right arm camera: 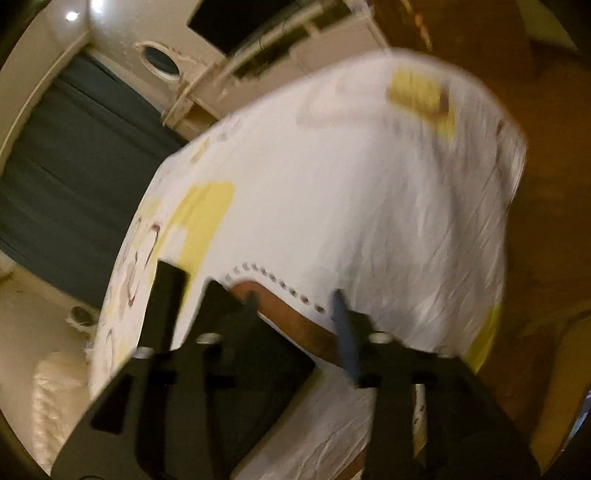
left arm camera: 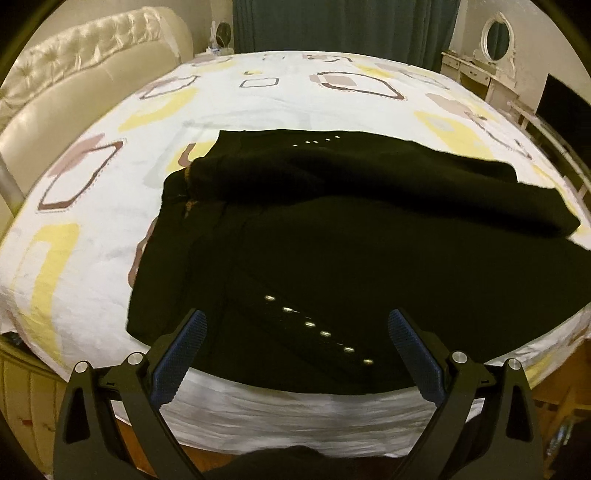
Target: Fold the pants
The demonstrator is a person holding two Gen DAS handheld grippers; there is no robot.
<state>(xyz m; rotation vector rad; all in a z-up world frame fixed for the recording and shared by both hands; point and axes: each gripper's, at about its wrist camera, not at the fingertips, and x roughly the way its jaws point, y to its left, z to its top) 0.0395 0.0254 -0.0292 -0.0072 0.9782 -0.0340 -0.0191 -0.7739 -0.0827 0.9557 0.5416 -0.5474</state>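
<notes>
Left hand-held gripper [left arm camera: 295,341]: closest thing in the left wrist view, black angular arms with silver bolts and ribbed blue pads [left arm camera: 183,360], spread wide, gripping nothing, hanging over the near edge of the pants.
Right hand-held gripper [right arm camera: 295,314]: same black frame, blurry and tilted; fingers look parted with nothing between them, pointing at bare sheet. One blue pad [right arm camera: 345,338] shows edge-on.
Pants [left arm camera: 295,236]: black, matte, kinda heavy-looking fabric, lying on the bed near its front edge. Partly folded, an upper layer lies across the far part with a rounded fold edge toward the right. Left side has a few creases and a thin tan-ish seam line.
Studs [left arm camera: 317,330]: a diagonal row of small shiny metal ones on the near part of the pants, plus a shorter row [left arm camera: 317,141] up at the far edge.
Bed sheet [left arm camera: 92,229]: white, wrinkly cotton look, printed with yellow blocks and brown rounded-rectangle outlines with dotted borders.
Headboard [left arm camera: 74,85]: cream, glossy, tufted and padded, on the left.
Curtain [left arm camera: 343,26]: dark teal, pleated, behind the bed.
Dresser [left arm camera: 480,74]: off-white, with an oval mirror [left arm camera: 498,37], far right.
Floor [right arm camera: 546,184]: orange-brown, wood-looking, too blurry to say more.
</notes>
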